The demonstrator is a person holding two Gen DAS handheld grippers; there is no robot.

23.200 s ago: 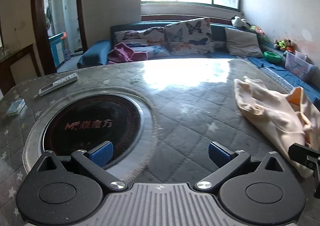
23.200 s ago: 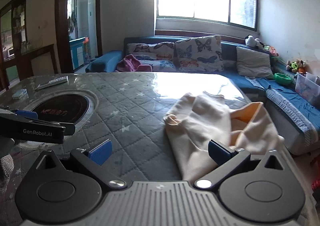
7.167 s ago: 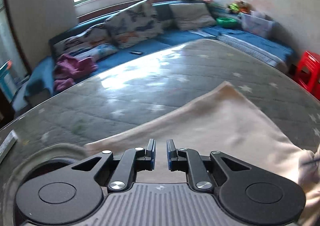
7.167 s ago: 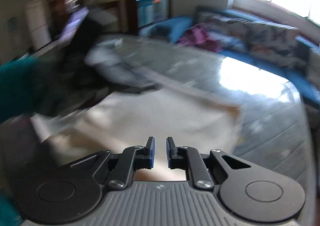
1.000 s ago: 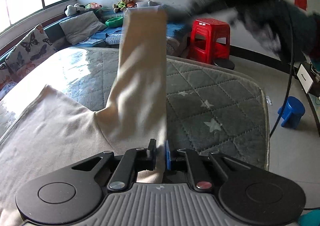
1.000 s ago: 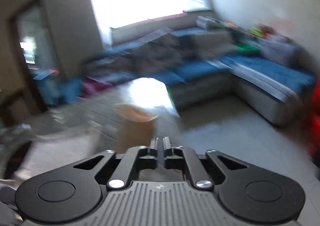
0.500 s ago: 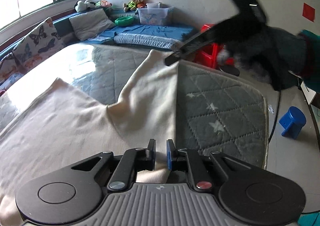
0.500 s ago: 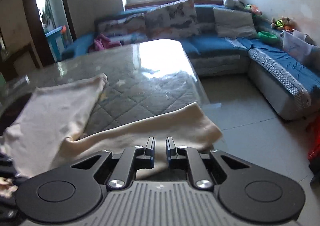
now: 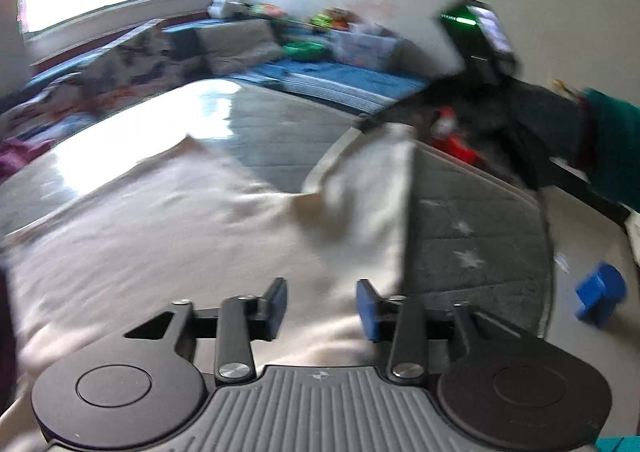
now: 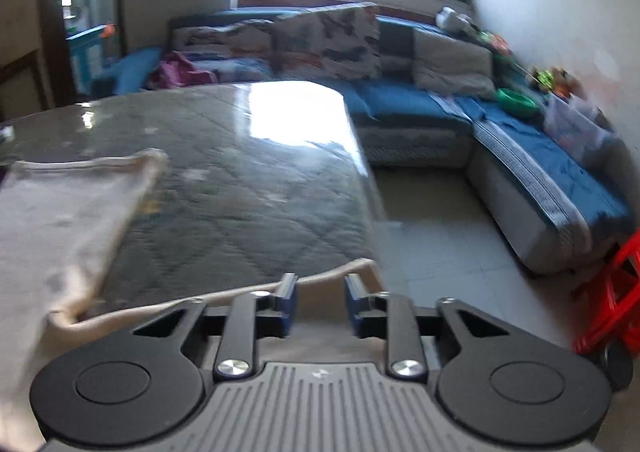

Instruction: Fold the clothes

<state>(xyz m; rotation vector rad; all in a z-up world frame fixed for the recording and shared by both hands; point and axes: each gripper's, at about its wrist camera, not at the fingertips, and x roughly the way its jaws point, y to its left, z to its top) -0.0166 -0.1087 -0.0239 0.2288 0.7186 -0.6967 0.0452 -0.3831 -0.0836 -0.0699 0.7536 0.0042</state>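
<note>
On the grey quilted surface (image 9: 472, 211) the cream fabric garment (image 9: 160, 219) is spread; both tools, left (image 9: 322, 306) and right (image 10: 320, 300), are opening, fabric unpinched between them. A red stool (image 10: 616, 292) is shown only by the right view.

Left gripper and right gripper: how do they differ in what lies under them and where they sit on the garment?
The left gripper hangs over the broad body of the cream garment, near the sleeve's base; the right gripper hangs over the sleeve end at the table edge. Cloth fills the left gripper's view; the right gripper's shows mostly bare table and floor. Both grippers' jaws are opening, blue pads clear of the cloth.
</note>
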